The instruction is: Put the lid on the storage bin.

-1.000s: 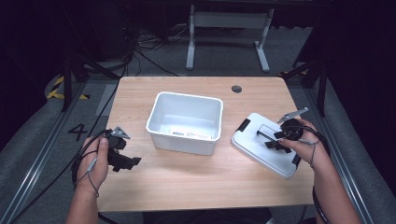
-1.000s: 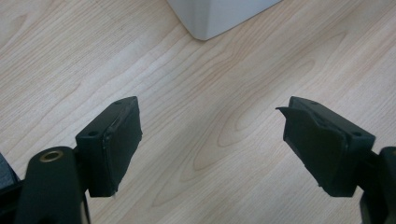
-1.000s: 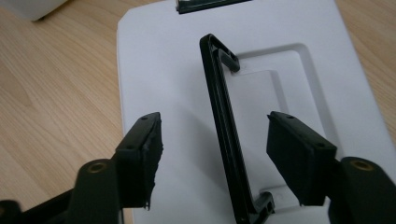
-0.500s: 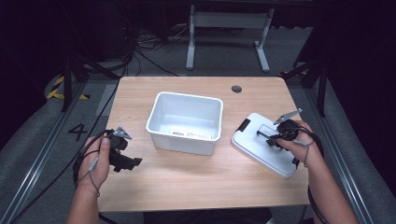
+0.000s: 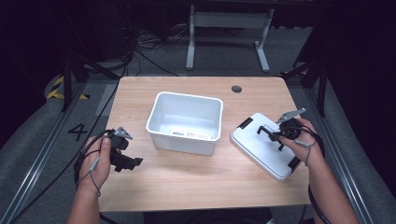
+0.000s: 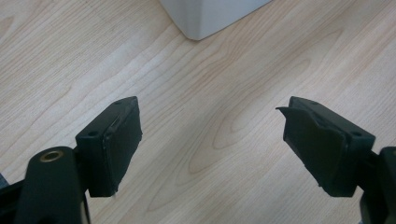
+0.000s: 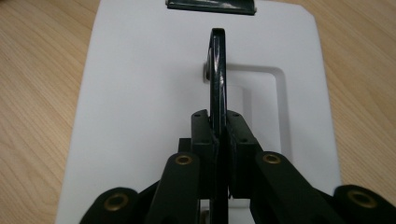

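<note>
Your wooden table (image 5: 196, 182) carries everything here. Biggest on it is the white bin (image 5: 185, 122), open-topped and sitting mid-table. To its right, lying flat and skewed on the wood, well apart from the bin, is the white lid (image 5: 266, 145), with a black clip (image 7: 211, 5) at its far edge. Your right gripper (image 7: 219, 135) is over that lid, its 2 jaws having just been closing, and now they pinch the lid's black handle (image 7: 218, 70), which stands up on edge between the pads. Your left gripper (image 6: 212, 144) is spread wide over bare wood, nothing between its pads, near the bin's corner (image 6: 205, 18).
</note>
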{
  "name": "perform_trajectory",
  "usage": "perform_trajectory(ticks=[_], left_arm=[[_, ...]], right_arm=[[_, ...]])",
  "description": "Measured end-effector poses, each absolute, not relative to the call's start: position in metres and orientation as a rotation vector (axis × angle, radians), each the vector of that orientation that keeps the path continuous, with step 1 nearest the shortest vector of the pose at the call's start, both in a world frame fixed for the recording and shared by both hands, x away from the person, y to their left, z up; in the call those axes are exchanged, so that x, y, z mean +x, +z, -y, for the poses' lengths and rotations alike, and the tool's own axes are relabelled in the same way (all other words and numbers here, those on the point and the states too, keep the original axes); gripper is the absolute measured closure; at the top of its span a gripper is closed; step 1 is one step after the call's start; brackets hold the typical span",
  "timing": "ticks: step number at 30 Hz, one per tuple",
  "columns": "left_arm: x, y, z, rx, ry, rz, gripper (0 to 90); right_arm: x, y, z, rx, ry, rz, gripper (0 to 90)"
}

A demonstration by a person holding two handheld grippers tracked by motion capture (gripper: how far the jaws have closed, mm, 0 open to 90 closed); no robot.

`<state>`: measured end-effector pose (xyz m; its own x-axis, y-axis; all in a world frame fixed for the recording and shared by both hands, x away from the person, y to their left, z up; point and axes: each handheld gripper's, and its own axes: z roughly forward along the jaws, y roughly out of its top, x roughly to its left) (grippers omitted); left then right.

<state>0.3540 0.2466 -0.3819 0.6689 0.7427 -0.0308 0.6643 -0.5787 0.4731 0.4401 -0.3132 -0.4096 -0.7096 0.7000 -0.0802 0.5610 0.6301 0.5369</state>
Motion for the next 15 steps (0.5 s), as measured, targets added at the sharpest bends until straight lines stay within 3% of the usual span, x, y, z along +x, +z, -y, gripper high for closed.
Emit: perform_trajectory(ticks=[15], left_arm=[[0.352, -0.380, -0.248, 2.418, 0.232, -1.101, 19.9]], right_arm=[[0.423, -0.373, 0.317, 0.971, 0.847, -2.523, 85.3]])
